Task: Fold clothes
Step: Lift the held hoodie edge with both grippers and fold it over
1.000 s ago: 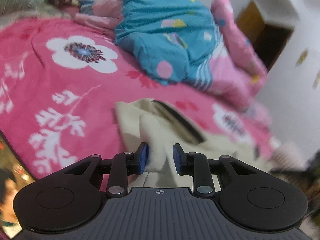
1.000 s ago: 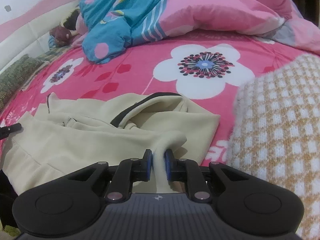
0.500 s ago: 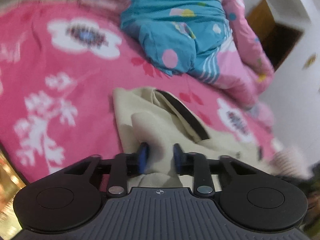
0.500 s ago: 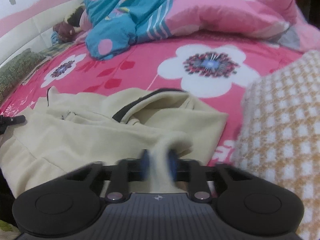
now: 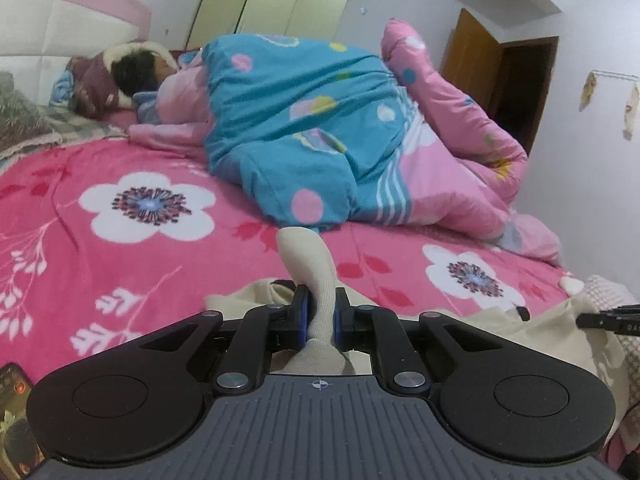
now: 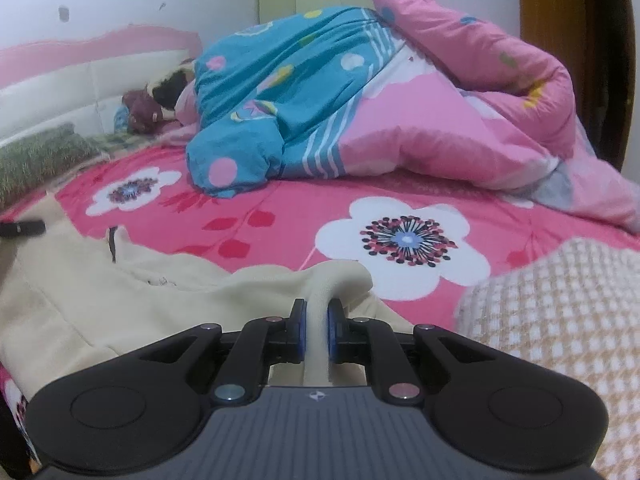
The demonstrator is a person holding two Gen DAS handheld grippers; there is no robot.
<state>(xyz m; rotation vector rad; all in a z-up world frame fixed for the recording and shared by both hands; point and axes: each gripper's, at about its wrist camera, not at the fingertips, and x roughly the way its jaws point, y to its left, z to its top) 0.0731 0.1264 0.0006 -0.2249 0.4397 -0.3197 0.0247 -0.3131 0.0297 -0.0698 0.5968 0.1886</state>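
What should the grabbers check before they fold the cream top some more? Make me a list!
1. Left gripper pinching the cream garment: ok, fabric sits between its pads.
2. Right gripper pinching it too: ok.
3. Garment lying flat: not ok, it is bunched and rumpled.
4. Bare pink bedspread ahead to lay the fold on: ok.
5. Checked blanket out of the way: cannot tell, it lies close on the right.
6. Person under the blue quilt far enough away: ok.
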